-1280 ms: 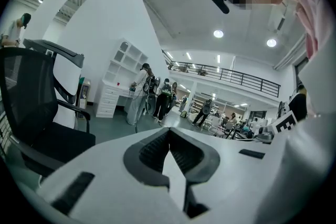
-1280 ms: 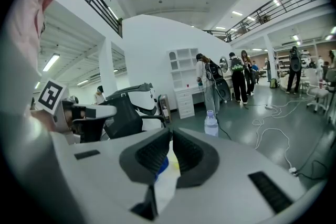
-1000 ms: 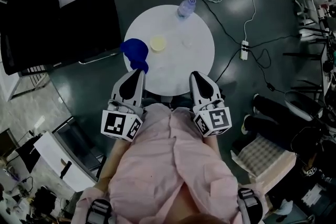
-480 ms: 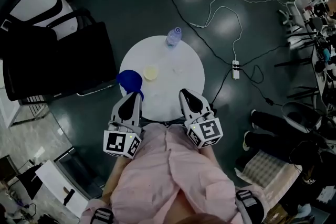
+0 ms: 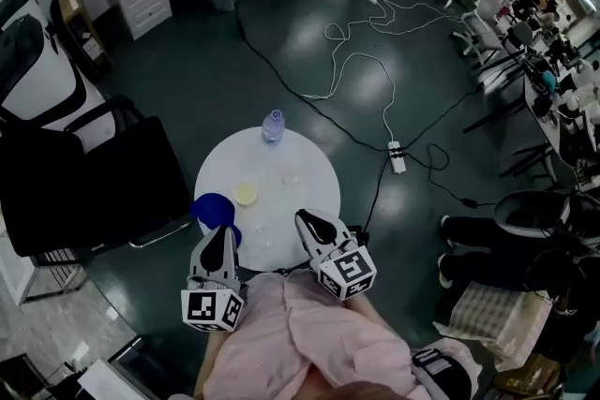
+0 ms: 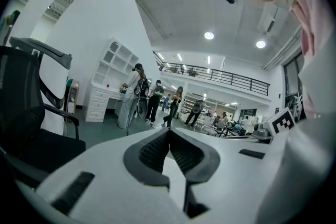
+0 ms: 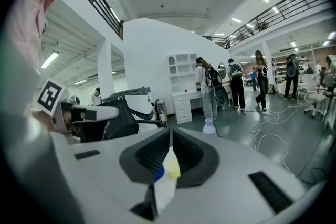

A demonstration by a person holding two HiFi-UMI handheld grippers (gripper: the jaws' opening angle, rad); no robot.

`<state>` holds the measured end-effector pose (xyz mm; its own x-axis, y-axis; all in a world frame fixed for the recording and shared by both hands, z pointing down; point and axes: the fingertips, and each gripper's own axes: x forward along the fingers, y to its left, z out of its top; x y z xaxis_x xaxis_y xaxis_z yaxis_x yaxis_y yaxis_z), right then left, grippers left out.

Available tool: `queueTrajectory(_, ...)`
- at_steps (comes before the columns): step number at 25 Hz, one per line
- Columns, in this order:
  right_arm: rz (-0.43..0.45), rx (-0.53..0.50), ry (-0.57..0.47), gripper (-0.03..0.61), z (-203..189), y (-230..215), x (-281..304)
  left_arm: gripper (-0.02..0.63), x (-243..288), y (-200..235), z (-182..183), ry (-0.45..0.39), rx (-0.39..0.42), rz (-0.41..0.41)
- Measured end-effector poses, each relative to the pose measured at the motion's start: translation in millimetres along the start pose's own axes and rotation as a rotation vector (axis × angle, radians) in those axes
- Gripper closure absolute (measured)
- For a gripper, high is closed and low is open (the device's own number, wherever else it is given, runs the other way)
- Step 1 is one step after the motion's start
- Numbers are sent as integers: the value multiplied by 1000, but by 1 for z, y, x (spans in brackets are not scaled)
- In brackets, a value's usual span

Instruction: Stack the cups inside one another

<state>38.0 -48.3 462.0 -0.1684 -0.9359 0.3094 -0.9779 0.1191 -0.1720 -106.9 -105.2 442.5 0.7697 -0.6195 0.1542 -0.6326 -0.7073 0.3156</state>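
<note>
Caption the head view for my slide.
Left gripper and right gripper, both shut, near round white table with blue cup and yellow cup.

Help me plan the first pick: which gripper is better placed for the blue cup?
Left, probably: the left gripper sits right by the blue cup, while the right gripper is farther off. Both are shut and empty.

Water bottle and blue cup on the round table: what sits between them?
Head view: a yellow cup, close beside the blue cup; toward the water bottle, bare table.
</note>
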Motion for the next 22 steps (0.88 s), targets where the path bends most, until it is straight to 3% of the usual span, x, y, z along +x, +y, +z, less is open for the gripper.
queueTrajectory(22,-31,-14,-8,540,2,10,-11,595,-7,-5,3,-2,0,-53)
